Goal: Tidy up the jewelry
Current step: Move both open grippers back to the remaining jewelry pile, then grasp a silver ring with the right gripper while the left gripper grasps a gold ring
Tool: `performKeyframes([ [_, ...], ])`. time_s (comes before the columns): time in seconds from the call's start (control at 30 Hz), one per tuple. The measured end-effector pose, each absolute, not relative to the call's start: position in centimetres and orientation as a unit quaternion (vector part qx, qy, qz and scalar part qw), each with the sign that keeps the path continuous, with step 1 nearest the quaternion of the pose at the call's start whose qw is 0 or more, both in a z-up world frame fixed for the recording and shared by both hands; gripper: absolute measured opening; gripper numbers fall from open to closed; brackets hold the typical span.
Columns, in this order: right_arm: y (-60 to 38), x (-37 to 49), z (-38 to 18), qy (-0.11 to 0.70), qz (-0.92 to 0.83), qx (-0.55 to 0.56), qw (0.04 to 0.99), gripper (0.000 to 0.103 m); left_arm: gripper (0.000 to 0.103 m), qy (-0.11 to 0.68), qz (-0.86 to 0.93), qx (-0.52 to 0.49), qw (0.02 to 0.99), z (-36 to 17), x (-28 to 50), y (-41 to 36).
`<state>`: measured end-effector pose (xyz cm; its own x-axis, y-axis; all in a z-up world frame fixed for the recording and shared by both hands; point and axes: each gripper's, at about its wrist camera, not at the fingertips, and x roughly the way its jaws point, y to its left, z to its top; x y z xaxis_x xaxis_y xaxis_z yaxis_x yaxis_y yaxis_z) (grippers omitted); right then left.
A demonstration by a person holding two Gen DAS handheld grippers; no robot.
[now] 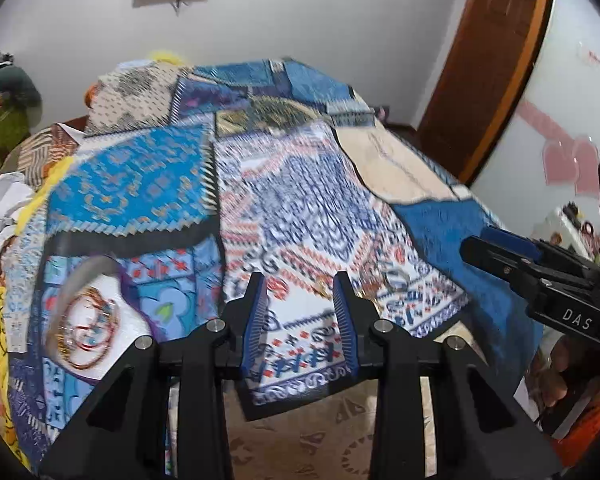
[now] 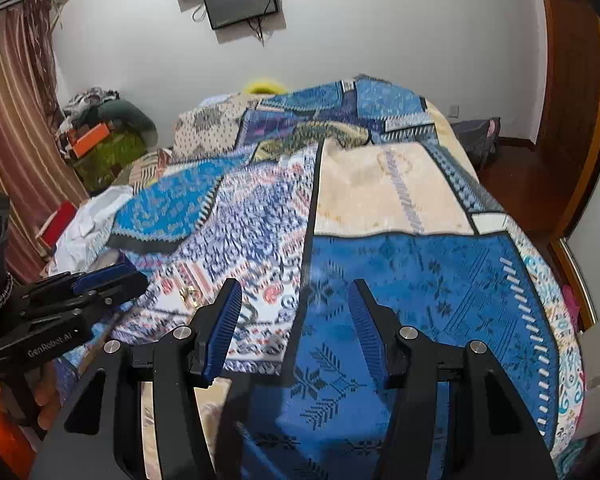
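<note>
A clear round container [image 1: 82, 316] at the left of the left wrist view holds several red and gold bangles [image 1: 88, 332]. Small gold and metal jewelry pieces [image 1: 384, 280] lie loose on the patterned bedspread [image 1: 300, 208], just right of my left gripper [image 1: 302, 292], which is open and empty above the cloth. A gold piece [image 2: 188, 292] shows in the right wrist view, left of my right gripper [image 2: 296, 300], which is open and empty over the blue patch. Each gripper shows in the other's view: the right one [image 1: 512, 256] and the left one [image 2: 100, 280].
The bed fills both views, with its near edge below the grippers. Pillows [image 2: 208, 128] lie at the far end. Crumpled white cloth [image 2: 88, 224] lies at the left edge. A wooden door [image 2: 572, 100] stands at the right, and a curtain [image 2: 12, 120] and clutter at the left.
</note>
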<state>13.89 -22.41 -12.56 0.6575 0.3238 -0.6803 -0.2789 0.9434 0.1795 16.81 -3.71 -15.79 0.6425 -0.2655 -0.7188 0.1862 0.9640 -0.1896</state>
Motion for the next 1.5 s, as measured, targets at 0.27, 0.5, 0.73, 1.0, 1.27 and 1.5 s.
performKeyframes([
  [0.27, -21.3, 14.2, -14.6, 0.406, 0.187, 0.017, 0.894, 0.051, 0.032, 0.416, -0.144, -0.049, 0.896, -17.2, 17.8, -4.6],
  [0.5, -20.0, 14.9, -15.3, 0.41, 0.205, 0.01, 0.889, 0.051, 0.02, 0.422, -0.144, -0.046, 0.894, -17.8, 18.5, -5.0],
  [0.73, -19.2, 15.0, -15.6, 0.413, 0.224, -0.001, 0.883, 0.041, 0.015, 0.42, -0.142, -0.049, 0.895, -18.2, 18.8, -5.0],
  [1.0, -18.5, 15.5, -15.9, 0.419, 0.243, -0.009, 0.875, 0.03, 0.006, 0.419, -0.147, -0.041, 0.895, -18.3, 18.7, -5.4],
  [1.27, -18.1, 15.3, -16.0, 0.417, 0.245, -0.026, 0.875, 0.02, 0.006, 0.413, -0.143, -0.04, 0.899, -17.8, 18.2, -5.2],
  [1.5, -18.2, 15.0, -15.3, 0.411, 0.244, -0.015, 0.878, 0.02, 0.006, 0.399, -0.142, -0.043, 0.905, -16.5, 17.3, -4.9],
])
